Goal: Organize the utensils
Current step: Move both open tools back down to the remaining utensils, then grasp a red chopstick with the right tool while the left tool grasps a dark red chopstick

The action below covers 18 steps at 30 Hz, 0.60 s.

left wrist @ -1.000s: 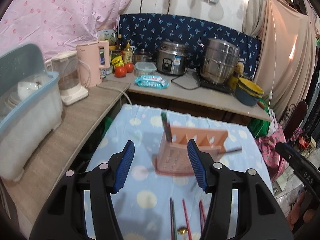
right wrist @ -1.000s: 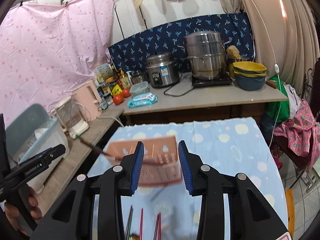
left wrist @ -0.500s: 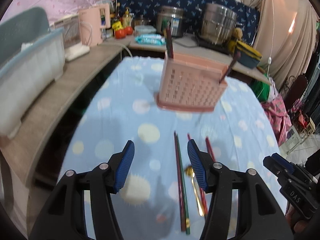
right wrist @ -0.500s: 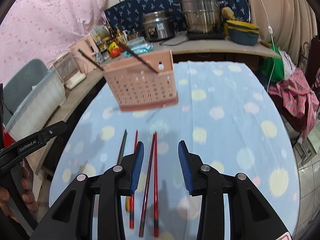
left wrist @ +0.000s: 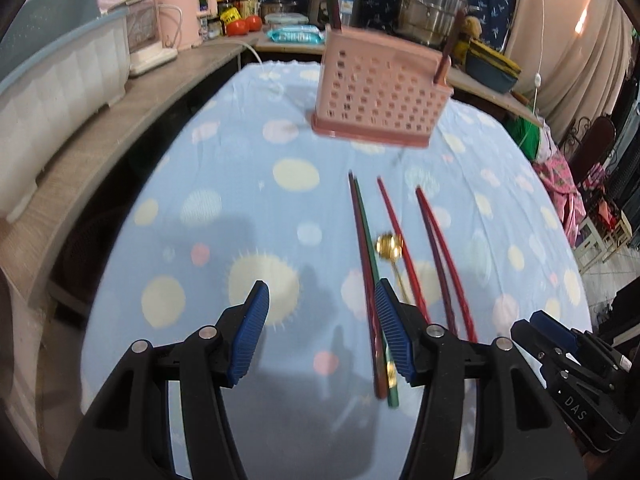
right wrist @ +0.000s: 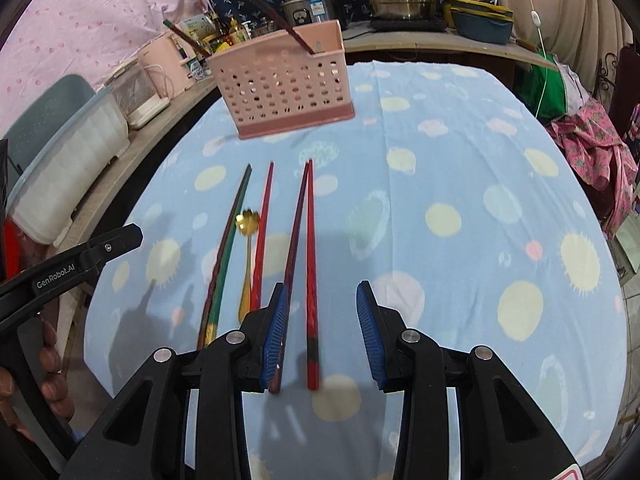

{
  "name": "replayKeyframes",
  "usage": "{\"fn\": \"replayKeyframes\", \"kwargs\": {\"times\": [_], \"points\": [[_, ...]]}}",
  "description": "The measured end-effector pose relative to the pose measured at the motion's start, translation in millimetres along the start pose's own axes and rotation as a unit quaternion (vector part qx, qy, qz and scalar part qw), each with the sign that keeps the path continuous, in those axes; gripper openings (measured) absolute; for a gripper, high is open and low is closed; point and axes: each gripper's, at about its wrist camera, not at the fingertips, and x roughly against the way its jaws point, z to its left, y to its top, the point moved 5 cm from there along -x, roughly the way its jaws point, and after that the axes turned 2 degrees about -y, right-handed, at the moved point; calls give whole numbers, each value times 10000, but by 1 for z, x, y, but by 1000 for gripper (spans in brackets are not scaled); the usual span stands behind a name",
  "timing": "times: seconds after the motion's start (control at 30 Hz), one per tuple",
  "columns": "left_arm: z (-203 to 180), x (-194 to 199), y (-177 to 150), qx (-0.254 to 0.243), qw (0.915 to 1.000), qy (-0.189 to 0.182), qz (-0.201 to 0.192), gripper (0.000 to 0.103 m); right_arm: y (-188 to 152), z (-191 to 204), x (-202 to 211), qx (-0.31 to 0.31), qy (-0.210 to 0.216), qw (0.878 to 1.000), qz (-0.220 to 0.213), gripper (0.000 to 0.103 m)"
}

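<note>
Both grippers sit low over the table, which has a light blue tablecloth (right wrist: 440, 152) with pale dots on it. The left gripper (left wrist: 320, 332) has its blue pads apart with nothing between them; its right pad sits just over the near ends of a dark red and green chopstick pair (left wrist: 366, 264). The right gripper (right wrist: 322, 336) also has its jaws apart and grips nothing, though the near end of a red chopstick (right wrist: 311, 264) lies on the cloth in the gap, with a darker one (right wrist: 294, 248) right beside the left pad. In the right wrist view you can read "GenRobot.AI" on the left gripper's arm, and in the left wrist view "DAS" is printed on the right one. Between the chopsticks there's a small gold spoon (right wrist: 248, 240) with a flower-shaped bowl, plus 1 more red chopstick (right wrist: 262, 236) just beside it. Farther back stands the pink perforated utensil basket (right wrist: 286, 88), upright, with 2 dark chopsticks (right wrist: 276, 18) already sticking out of it. The counter behind has a rice cooker (right wrist: 308, 4) with a label too small to read.
</note>
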Motion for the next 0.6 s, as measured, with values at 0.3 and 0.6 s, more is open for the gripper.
{"fn": "replayKeyframes", "kwargs": {"times": [0.3, 0.6], "points": [[-6, -21, -42, -155, 9991, -87, 397, 52, -36, 0, -17, 39, 48, 9995, 325, 28], [-14, -25, -50, -303, 9982, -163, 489, 52, -42, 5, -26, 116, 112, 9989, 450, 20]]}}
